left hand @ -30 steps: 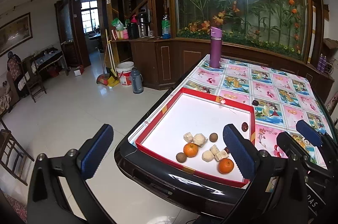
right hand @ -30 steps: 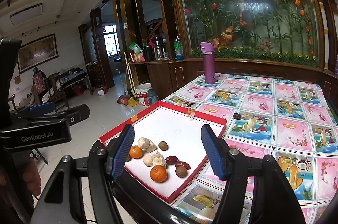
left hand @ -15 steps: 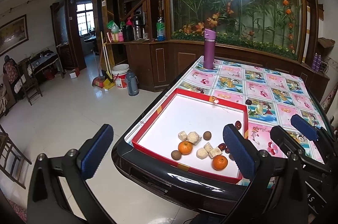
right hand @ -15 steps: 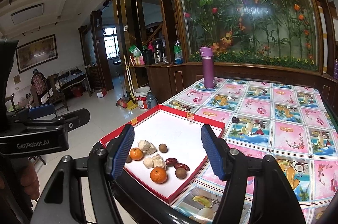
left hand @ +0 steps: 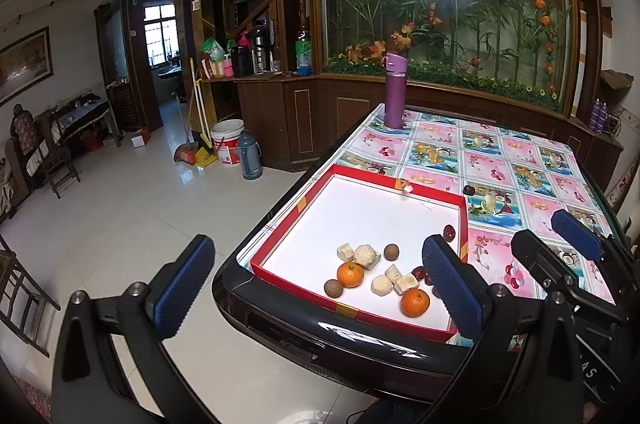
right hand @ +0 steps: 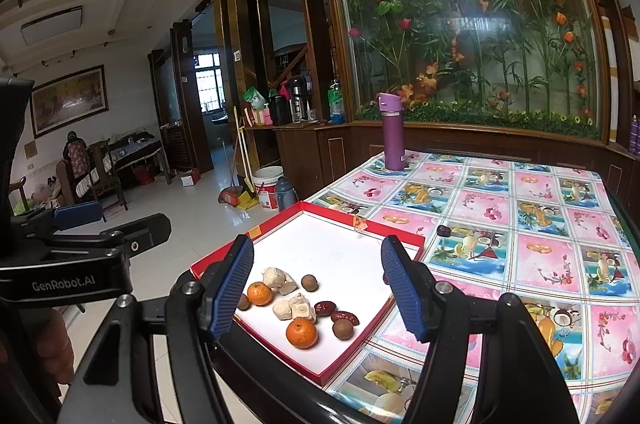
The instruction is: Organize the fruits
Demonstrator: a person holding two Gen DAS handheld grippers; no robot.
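Left gripper [left hand: 320,288] spread wide, empty, held off the near edge of the red tray [left hand: 294,212]. Right gripper [right hand: 318,282] likewise spread, nothing between its pads, above the tray's near corner. Fruits [right hand: 298,306] clustered at the tray's near end: two oranges, brown longans, pale chunks, red dates. One dark fruit [right hand: 443,230] lies beyond the tray on the tablecloth [right hand: 540,248].
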